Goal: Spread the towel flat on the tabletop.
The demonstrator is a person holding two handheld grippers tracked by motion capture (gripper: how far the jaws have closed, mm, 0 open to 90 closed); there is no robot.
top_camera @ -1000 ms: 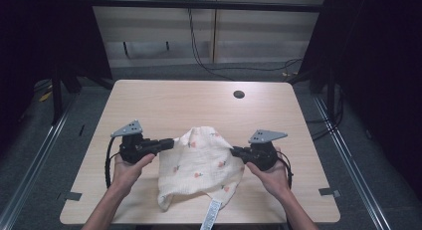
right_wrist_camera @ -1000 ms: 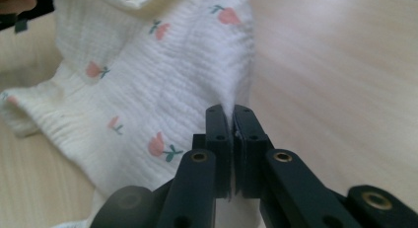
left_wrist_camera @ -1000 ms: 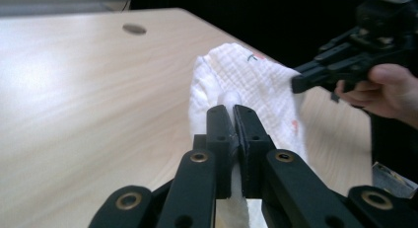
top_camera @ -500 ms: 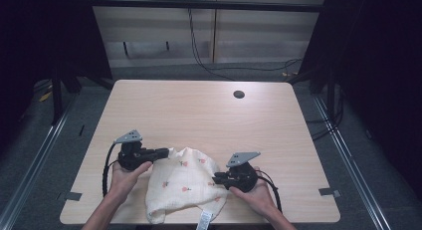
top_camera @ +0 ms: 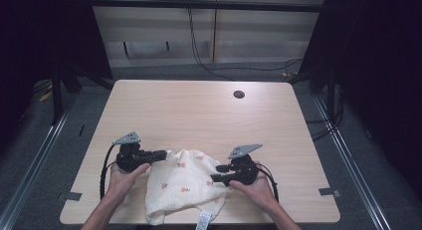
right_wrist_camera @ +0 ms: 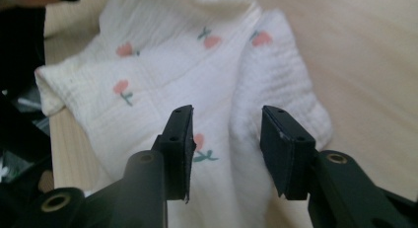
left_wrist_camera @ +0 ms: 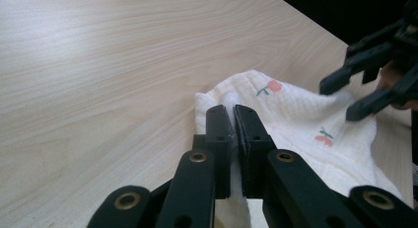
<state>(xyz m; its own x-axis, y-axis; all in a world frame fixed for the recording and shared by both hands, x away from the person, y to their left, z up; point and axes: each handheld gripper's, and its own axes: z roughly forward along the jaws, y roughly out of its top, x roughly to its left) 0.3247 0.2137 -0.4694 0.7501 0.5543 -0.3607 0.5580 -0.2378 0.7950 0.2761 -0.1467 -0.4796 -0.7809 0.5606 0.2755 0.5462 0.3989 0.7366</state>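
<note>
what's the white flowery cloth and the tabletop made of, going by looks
The cloth looks like soft cotton muslin or gauze: matte, with a crinkled weave, limp folds and small printed red flowers. A sewn tag hangs at its near edge. The tabletop looks like light wood or a wood-look laminate: pale straight grain with a smooth, faintly glossy finish. Which of the two, the pictures leave open.

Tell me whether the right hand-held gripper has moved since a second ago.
Yes. The right hand-held gripper has come toward the table's near edge, farther from the round hole. Its jaws have just been opening, over the cloth without pressing it.
</note>
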